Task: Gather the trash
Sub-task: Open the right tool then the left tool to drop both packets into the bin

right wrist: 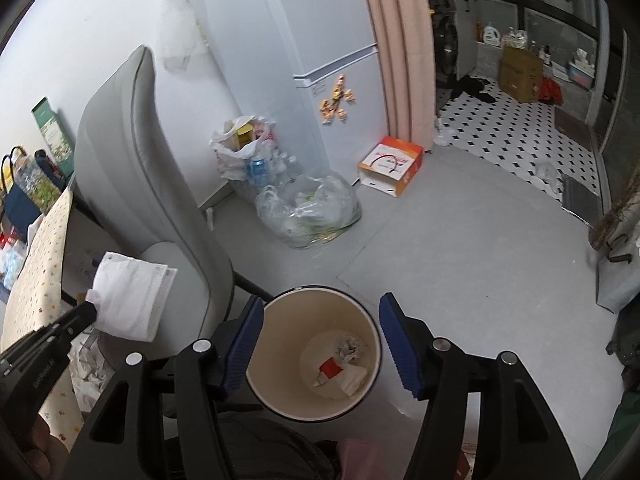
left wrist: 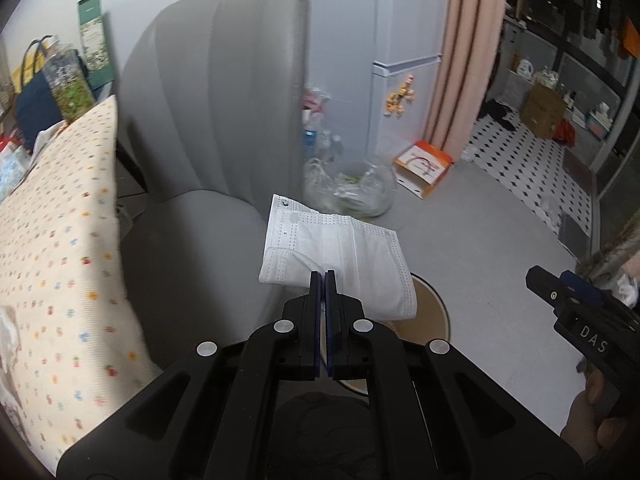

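Note:
My left gripper (left wrist: 324, 274) is shut on a white face mask (left wrist: 340, 252) and holds it in the air over the edge of the grey chair seat (left wrist: 192, 248). In the right wrist view the mask (right wrist: 128, 300) hangs from the left gripper (right wrist: 90, 306) at the left. A cream round bin (right wrist: 280, 328) stands on the floor below, holding crumpled paper and a red-and-white scrap (right wrist: 340, 364). My right gripper (right wrist: 320, 340) is open and empty, hovering above the bin. The bin's rim (left wrist: 436, 308) shows under the mask in the left wrist view.
A grey chair back (left wrist: 224, 92) stands beside a dotted cushion (left wrist: 60, 240). A clear plastic bag of bottles (right wrist: 308, 212), a white bag (right wrist: 240, 148) and an orange-white box (right wrist: 392, 164) lie on the grey floor by the fridge (right wrist: 336, 80). A pink curtain (right wrist: 396, 40) hangs beyond.

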